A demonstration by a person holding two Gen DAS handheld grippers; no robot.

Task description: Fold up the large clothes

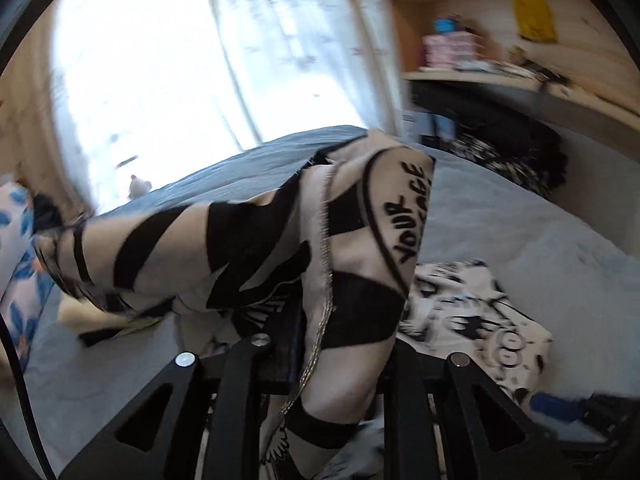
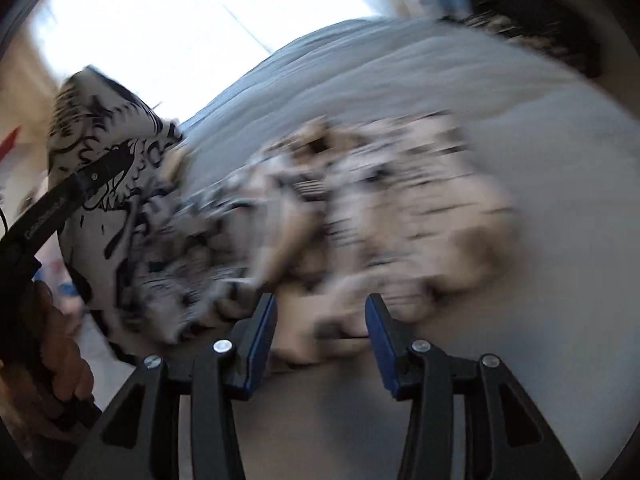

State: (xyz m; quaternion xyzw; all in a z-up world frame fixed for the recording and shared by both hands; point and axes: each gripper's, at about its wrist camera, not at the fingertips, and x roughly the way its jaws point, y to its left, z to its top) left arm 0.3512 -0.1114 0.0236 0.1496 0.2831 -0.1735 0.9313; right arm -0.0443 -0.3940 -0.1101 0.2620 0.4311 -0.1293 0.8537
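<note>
The large garment [image 1: 352, 248] is white cloth with bold black shapes and the word "YOUR" on it. It hangs above the grey bed [image 1: 520, 216], and another part [image 1: 472, 312] of it lies crumpled on the sheet. My left gripper [image 1: 332, 364] is shut on the garment, whose cloth drapes over the jaws and hides the pads. In the right wrist view the left gripper [image 2: 104, 168] holds a raised corner of the garment [image 2: 120, 184] at the left. My right gripper [image 2: 320, 340] stands open over the blurred heap, its blue pads [image 2: 262, 336] apart and pressing on nothing.
A bright curtained window [image 1: 208, 60] is behind the bed. Wooden shelves [image 1: 500, 72] with small items run along the back right. A dark patterned pile [image 1: 504, 156] lies at the bed's far right. A floral pillow [image 1: 20, 248] sits at the left. A hand [image 2: 52, 344] grips the left tool.
</note>
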